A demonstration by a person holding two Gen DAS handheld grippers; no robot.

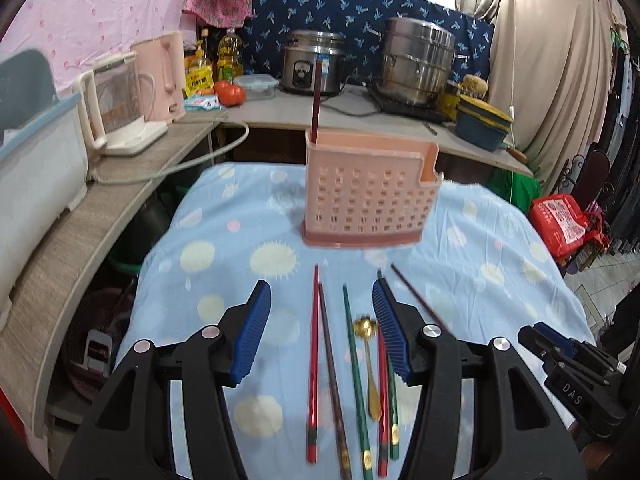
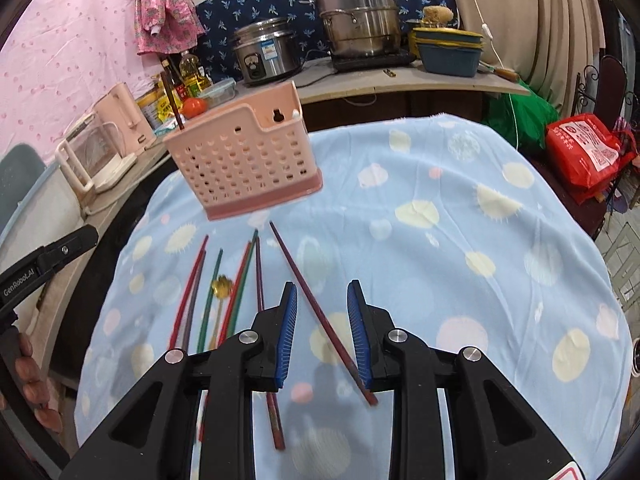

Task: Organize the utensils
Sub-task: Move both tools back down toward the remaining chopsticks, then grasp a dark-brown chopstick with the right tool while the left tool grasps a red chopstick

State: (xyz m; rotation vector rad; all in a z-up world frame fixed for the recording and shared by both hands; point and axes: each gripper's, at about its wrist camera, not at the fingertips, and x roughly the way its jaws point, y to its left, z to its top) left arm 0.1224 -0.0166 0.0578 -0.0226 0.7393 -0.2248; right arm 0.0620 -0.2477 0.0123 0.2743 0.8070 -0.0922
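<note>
A pink perforated utensil holder (image 1: 368, 192) stands on the blue dotted cloth (image 1: 224, 256), with one dark red chopstick (image 1: 316, 100) upright in it. It also shows in the right wrist view (image 2: 244, 160). Several chopsticks, red (image 1: 313, 364), brown (image 1: 332, 380) and green (image 1: 356, 364), lie side by side with a gold spoon (image 1: 370, 360). My left gripper (image 1: 320, 304) is open above them, empty. My right gripper (image 2: 322, 300) is open, its fingers on either side of a dark red chopstick (image 2: 316, 304) lying on the cloth.
A counter behind the table holds a rice cooker (image 1: 312, 64), a steel steamer pot (image 1: 416, 60), oil bottles (image 1: 230, 54), a tomato (image 1: 230, 92), pink kettles (image 1: 160, 76) and a blue basin (image 1: 480, 124). A red bag (image 2: 584, 152) sits at the right.
</note>
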